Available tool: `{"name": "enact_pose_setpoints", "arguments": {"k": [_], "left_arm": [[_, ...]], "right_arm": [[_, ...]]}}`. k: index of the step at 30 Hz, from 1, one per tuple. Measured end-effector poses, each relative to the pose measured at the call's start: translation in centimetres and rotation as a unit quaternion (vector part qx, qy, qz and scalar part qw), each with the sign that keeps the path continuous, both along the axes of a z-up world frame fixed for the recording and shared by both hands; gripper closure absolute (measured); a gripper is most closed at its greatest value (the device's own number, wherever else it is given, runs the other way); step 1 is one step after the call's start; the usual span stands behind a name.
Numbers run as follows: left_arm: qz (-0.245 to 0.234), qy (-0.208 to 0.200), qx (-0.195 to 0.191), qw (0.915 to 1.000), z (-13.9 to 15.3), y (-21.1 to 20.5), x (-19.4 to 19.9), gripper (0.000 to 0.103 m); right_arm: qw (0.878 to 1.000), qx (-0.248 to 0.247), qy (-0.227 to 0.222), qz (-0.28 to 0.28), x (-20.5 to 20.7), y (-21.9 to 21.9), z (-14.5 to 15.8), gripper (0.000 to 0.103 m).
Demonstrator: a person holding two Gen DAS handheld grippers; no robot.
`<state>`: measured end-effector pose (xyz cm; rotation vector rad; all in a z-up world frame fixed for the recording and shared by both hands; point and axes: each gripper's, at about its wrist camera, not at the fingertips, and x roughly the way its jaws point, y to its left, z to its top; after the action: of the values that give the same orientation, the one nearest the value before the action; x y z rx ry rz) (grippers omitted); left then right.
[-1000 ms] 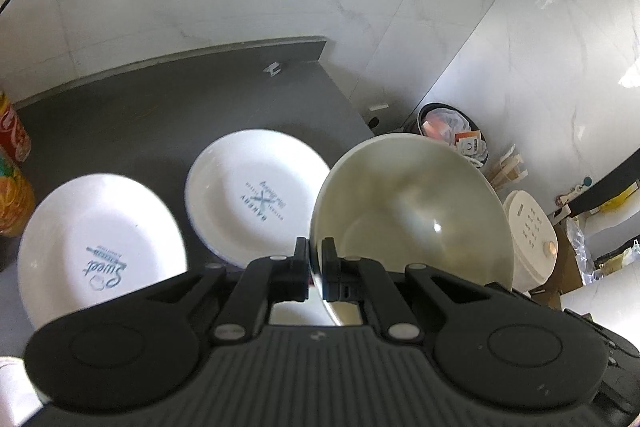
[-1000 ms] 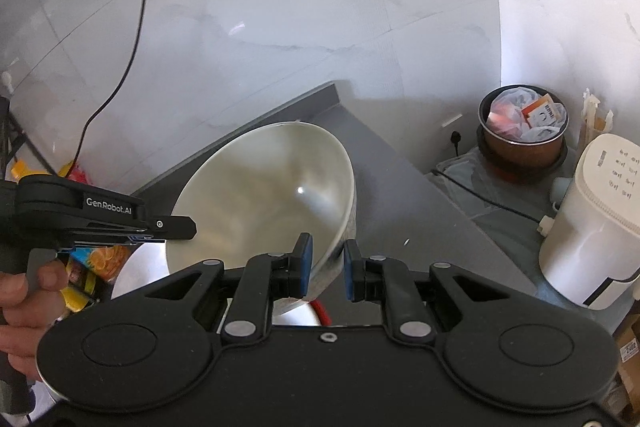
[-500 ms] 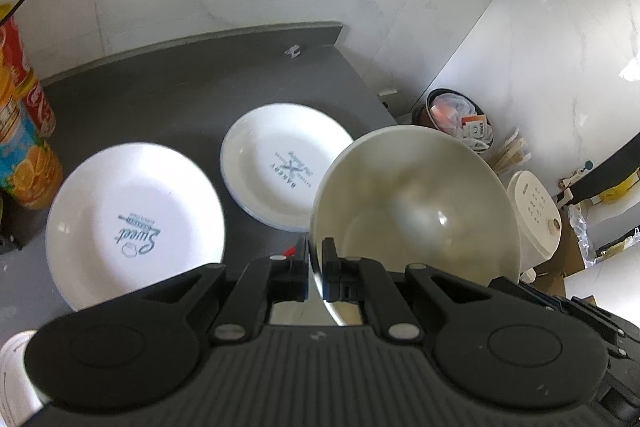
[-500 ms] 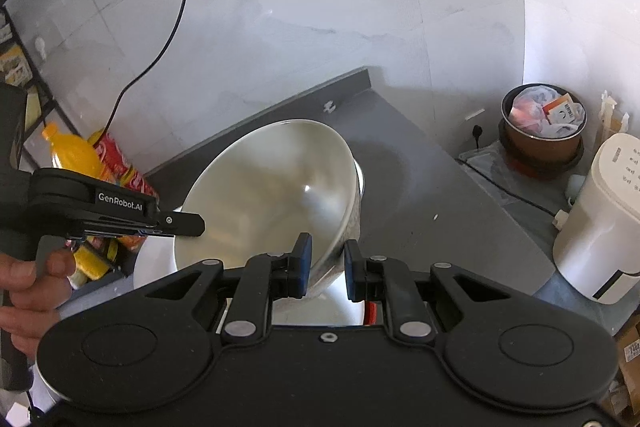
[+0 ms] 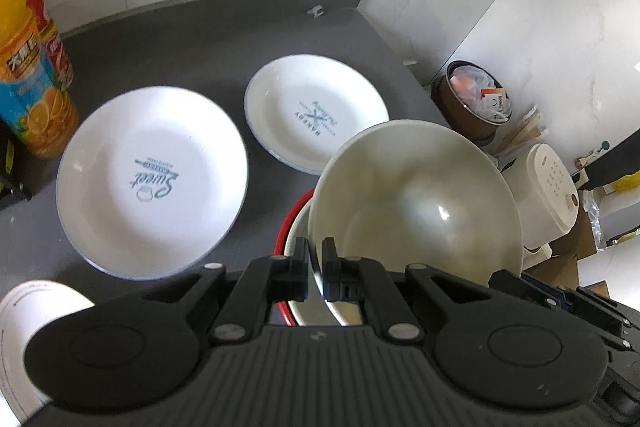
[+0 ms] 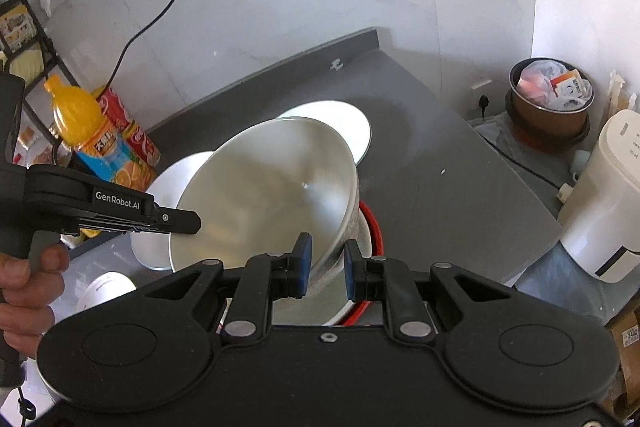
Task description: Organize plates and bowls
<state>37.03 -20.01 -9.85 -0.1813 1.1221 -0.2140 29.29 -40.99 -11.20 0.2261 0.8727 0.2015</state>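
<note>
Pinching the near rim of the cream bowl (image 5: 416, 203) between its two fingers, your left gripper (image 5: 315, 273) is clamped tight on the wall, with the bowl tipped up and its open mouth turned back at you. Your right gripper (image 6: 323, 267) straddles the opposite side of that same bowl (image 6: 272, 195): one blue pad sits inside the rim and the other outside, with a visible gap on the outer side, so I cannot tell whether it is actually bearing on the wall or only bracketing it. The bowl is held off the dark counter (image 5: 192, 39) between your two tools. Directly beneath it, just ahead of both sets of fingers, sits a red-rimmed bowl (image 5: 296, 227), and that is the relation your next move turns on: the carried bowl lies above and slightly beyond it, tilted, so nesting would need it levelled and lowered straight down. Farther out on the counter, the Sweet plate (image 5: 152, 183) lies to the left and the Bakery plate (image 5: 316, 111) beyond it, apart from one another.
</note>
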Motion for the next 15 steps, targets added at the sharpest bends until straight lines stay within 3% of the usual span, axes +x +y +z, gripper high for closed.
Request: {"name": "enact_pose_setpoints", "arguments": {"k": [15], "left_arm": [[0.007,0.021,0.032,0.9992,-2.0,-0.5,-1.1,0.099]], "right_arm": [[0.999,-0.026,0.03,0.025,-0.2,0.8,-1.9,0.086]]}}
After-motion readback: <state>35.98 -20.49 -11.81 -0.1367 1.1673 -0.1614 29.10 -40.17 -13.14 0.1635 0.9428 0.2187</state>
